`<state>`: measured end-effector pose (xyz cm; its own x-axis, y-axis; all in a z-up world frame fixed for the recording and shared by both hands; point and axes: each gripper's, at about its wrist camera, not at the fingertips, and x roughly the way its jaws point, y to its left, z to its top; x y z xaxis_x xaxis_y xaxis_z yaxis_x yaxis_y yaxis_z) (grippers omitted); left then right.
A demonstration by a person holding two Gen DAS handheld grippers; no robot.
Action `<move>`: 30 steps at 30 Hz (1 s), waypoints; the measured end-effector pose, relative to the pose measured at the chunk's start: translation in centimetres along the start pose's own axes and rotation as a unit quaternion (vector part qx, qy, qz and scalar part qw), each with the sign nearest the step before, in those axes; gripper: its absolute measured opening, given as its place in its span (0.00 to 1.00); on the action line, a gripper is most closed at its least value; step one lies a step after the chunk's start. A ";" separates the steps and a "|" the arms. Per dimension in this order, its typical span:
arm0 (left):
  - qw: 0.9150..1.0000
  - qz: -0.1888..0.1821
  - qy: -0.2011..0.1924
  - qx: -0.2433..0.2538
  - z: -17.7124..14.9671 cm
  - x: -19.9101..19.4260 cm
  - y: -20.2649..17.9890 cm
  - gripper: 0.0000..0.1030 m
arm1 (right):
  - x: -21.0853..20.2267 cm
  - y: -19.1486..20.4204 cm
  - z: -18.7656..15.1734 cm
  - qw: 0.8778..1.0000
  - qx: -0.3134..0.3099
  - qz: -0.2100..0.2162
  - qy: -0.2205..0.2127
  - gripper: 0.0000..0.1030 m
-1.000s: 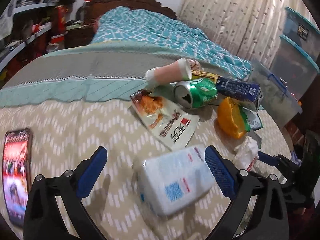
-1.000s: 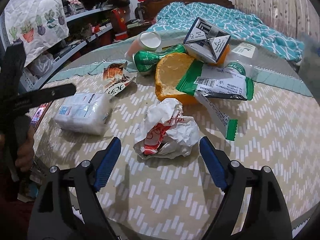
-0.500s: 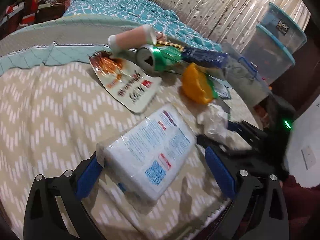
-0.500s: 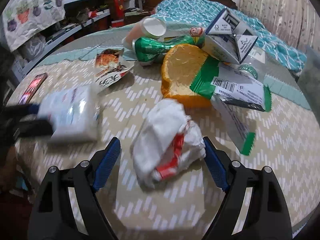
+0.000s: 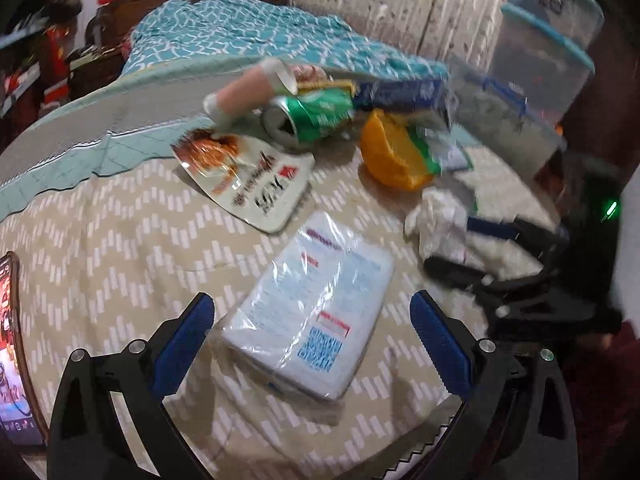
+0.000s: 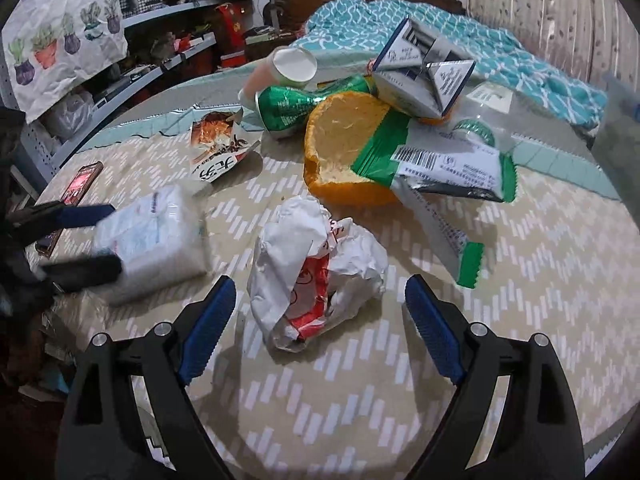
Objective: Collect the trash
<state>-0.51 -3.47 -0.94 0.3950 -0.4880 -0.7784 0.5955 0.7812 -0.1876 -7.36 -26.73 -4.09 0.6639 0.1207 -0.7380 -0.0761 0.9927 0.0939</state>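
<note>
Right now your right gripper (image 6: 316,316) is opening around the crumpled wrapper (image 6: 316,268), pads clear of it; your left gripper (image 5: 310,328) straddles the tissue pack (image 5: 316,316), released, on the near table (image 6: 520,280).

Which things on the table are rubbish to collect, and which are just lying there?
Rubbish:
crumpled white and red paper wrapper
crushed green can
orange peel half
torn green and white foil packet
opened white snack pouch
blue and white carton

Just lying about:
red-screened phone
probably the plastic-wrapped white tissue pack
</note>
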 end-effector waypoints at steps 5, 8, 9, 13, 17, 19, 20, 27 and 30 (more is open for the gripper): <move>0.999 0.037 0.005 0.012 -0.8 0.9 -0.2 0.70 | 0.6 0.8 -0.2 1.000 -0.022 0.009 0.014 0.58; 1.000 0.029 -0.010 -0.004 -1.1 -0.5 0.3 0.68 | -0.7 1.5 -0.5 0.998 -0.041 0.050 -0.001 0.54; 0.999 0.029 -0.015 -0.012 -1.3 -1.0 0.7 0.68 | -1.1 1.8 -0.6 0.997 -0.050 0.054 -0.007 0.54; 0.999 -0.002 -0.031 -0.043 -1.8 -2.9 1.2 0.68 | -3.9 2.4 -1.1 0.994 -0.086 0.049 -0.051 0.54; 0.998 -0.023 -0.042 -0.036 -1.4 -3.4 -0.2 0.68 | -5.5 0.4 -1.2 0.995 -0.058 0.025 -0.072 0.54; 0.998 -0.032 -0.048 -0.022 -1.1 -3.2 -1.4 0.68 | -6.3 -0.8 -1.6 0.996 -0.040 0.012 -0.080 0.54; 0.998 -0.032 -0.049 -0.017 -0.9 -3.0 -1.8 0.68 | -6.6 -1.6 -1.8 0.996 -0.026 0.003 -0.082 0.54; 0.999 -0.022 -0.024 -0.018 -0.6 0.3 -2.8 0.69 | -5.6 -5.7 -3.2 0.997 0.044 -0.041 -0.046 0.55; 1.000 0.010 -0.015 -0.013 -0.9 1.3 -2.8 0.70 | -4.9 -6.6 -3.8 0.996 0.053 -0.062 -0.028 0.55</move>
<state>-2.29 -5.98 -1.91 0.4272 -0.4828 -0.7645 0.5694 0.8004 -0.1874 -12.92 -33.80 -3.64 0.7039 -0.0055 -0.7103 0.0854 0.9934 0.0769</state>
